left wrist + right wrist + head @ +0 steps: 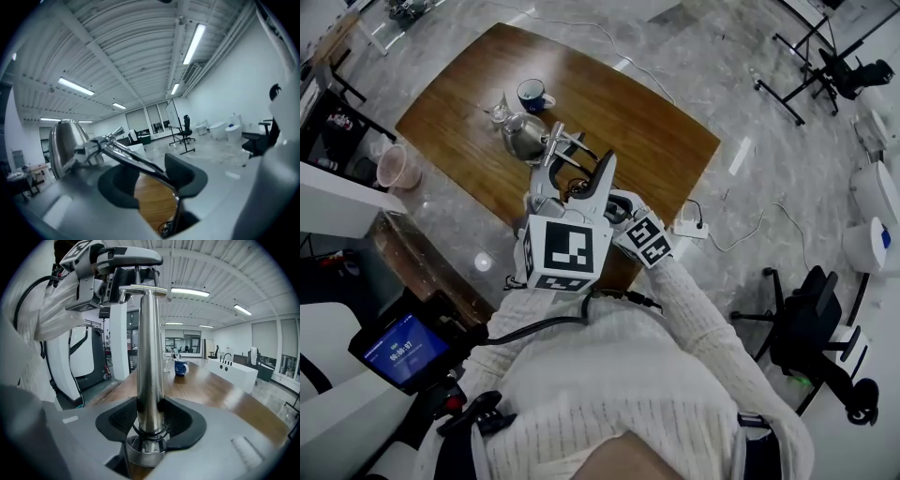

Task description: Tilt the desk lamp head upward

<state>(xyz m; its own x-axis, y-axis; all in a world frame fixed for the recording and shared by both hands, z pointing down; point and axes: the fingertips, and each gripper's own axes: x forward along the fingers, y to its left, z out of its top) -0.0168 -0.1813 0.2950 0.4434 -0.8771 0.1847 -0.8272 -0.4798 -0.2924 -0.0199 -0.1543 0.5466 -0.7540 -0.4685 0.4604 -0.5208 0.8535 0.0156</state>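
Observation:
The chrome desk lamp stands on the wooden table. Its bell-shaped head points toward the far left. In the left gripper view the head sits at the left, and the thin lamp arm runs from its joint down between the jaws. My left gripper is open around that arm, with bare wood showing in the gap. My right gripper is shut on the lamp's upright post, just above the base ring. The left gripper shows over the post's top.
A blue mug and a small glass stand beyond the lamp head. On the floor lie a power strip with a cable, a pink bin at the left and an office chair at the right.

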